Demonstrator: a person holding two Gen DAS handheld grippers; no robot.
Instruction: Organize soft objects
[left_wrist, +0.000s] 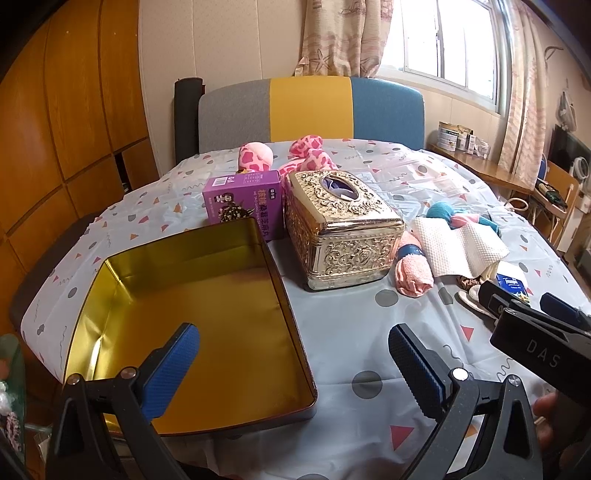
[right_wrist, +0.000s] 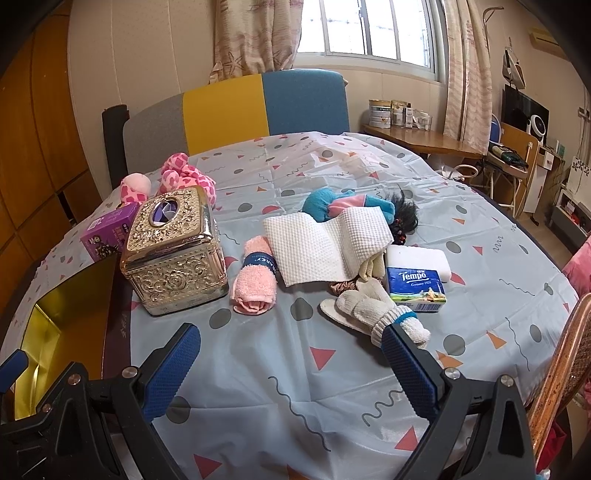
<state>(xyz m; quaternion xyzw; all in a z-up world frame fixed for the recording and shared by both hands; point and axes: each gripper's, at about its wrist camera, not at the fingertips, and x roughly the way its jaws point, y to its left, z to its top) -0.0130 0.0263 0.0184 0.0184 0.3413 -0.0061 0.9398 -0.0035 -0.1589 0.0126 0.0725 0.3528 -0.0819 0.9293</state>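
Observation:
An empty gold tin tray (left_wrist: 192, 314) lies at the table's near left, its wall (right_wrist: 66, 306) also in the right wrist view. My left gripper (left_wrist: 293, 363) hangs open over its right rim. My right gripper (right_wrist: 291, 365) is open above bare tablecloth; its right finger sits just in front of a white knitted glove (right_wrist: 373, 308). A rolled pink towel (right_wrist: 255, 282) lies beside a white textured cloth (right_wrist: 321, 247). Behind them are a teal and pink plush (right_wrist: 343, 205) and a dark hairpiece (right_wrist: 404, 212). A pink spotted plush (left_wrist: 306, 155) lies at the far side.
An ornate gold tissue box (right_wrist: 175, 258) and a purple carton (left_wrist: 243, 201) stand beside the tray. A Tempo tissue pack (right_wrist: 415, 286) leans on a white block (right_wrist: 419, 258). A chair back (left_wrist: 310, 109) rises behind the table; a wicker chair edge (right_wrist: 557, 369) is at right.

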